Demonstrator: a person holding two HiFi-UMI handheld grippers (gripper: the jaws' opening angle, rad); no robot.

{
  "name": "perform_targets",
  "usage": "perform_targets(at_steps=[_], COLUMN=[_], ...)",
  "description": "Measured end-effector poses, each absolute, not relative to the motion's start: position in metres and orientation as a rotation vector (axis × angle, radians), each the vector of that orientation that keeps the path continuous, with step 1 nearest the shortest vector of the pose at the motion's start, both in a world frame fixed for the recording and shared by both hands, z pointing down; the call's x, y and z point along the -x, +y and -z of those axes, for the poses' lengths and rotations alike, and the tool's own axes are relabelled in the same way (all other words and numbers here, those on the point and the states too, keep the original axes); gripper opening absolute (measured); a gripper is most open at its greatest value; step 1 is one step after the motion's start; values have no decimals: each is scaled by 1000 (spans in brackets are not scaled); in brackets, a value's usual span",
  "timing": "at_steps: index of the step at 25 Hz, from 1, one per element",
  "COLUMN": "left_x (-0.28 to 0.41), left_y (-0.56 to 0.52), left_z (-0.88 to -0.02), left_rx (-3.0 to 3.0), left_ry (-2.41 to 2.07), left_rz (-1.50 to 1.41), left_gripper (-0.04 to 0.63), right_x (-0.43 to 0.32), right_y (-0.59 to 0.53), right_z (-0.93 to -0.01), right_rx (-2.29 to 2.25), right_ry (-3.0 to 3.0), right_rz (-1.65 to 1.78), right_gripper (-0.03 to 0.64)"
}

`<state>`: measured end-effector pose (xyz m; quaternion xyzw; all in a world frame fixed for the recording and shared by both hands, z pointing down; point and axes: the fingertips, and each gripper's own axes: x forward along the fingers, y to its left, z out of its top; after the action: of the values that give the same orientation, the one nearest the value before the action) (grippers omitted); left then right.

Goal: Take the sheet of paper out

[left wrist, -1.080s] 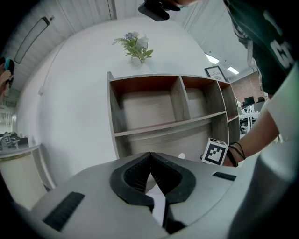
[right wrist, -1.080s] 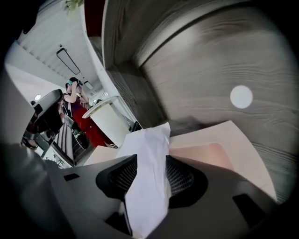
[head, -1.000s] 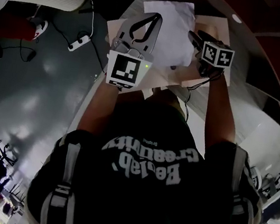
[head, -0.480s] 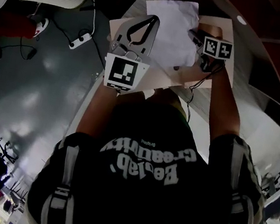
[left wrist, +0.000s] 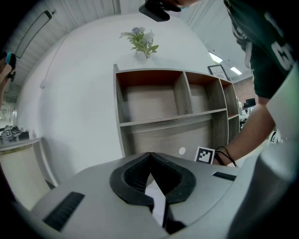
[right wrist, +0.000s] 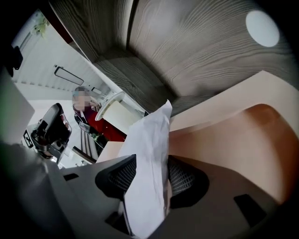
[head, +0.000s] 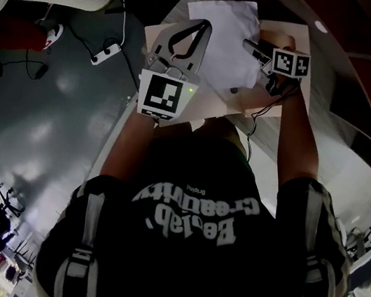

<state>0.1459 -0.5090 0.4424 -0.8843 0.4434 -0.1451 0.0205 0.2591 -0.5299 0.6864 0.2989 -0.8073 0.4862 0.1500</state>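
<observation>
**Paper sits loose in the right gripper's jaws, over the folder**

The white sheet of paper (head: 223, 37) lies across a peach-coloured card folder (head: 290, 38), between the two tools. Its right edge stands up between the jaws of the right gripper (head: 252, 46). In the right gripper view the sheet (right wrist: 149, 158) runs up through the gap, with a meshed black pad (right wrist: 184, 179) showing beside it. Those jaws have just been opening and are apart, not clamped on the paper.

The left gripper (head: 207, 24) has its jaws closed tip to tip at the sheet's left edge. In its own view (left wrist: 150, 155) a white sliver shows in the slot behind the tips. I cannot tell whether anything is pinched there.

Both forearms reach forward from the body. The left forearm (head: 130, 141) holds its tool close to level, facing a grey wooden shelf unit (left wrist: 163, 107). The right forearm (head: 293, 142) tips its tool down toward the folder, and a black band (left wrist: 224, 151) loops the wrist.

Each gripper's cube carries black-and-white square markers. The person's dark T-shirt (head: 182, 250) has white lettering, upside down from above and not clear enough to read. A small framed sign (left wrist: 217, 71) on the shelf unit is too small to read.
</observation>
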Motion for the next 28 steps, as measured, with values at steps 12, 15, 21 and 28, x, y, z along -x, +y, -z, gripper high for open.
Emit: perform_targets(at_steps=[12,15,21,28], left_x=[-146,-146,-145,-142], left_y=[-512,-513,-506,-493], left_z=[-451,-454,-449,-437], left_rx=[2746,2745,2742,2703], left_ry=[1372,1370,1391,1437], left_rz=[454,461,460,471], left_gripper=[18,18,18,18], right_x=[-270,-268,-265,-265], right_y=[-537,-537,-523,-509], right_z=[-682,-675,-644,-606], right_rx=[-936,-950,-992,-1062], right_ry=[-2351,-2373,-2435,-2475], right_rz=[-1275,-1252,-1175,-1015], right_gripper=[34,34,34,34])
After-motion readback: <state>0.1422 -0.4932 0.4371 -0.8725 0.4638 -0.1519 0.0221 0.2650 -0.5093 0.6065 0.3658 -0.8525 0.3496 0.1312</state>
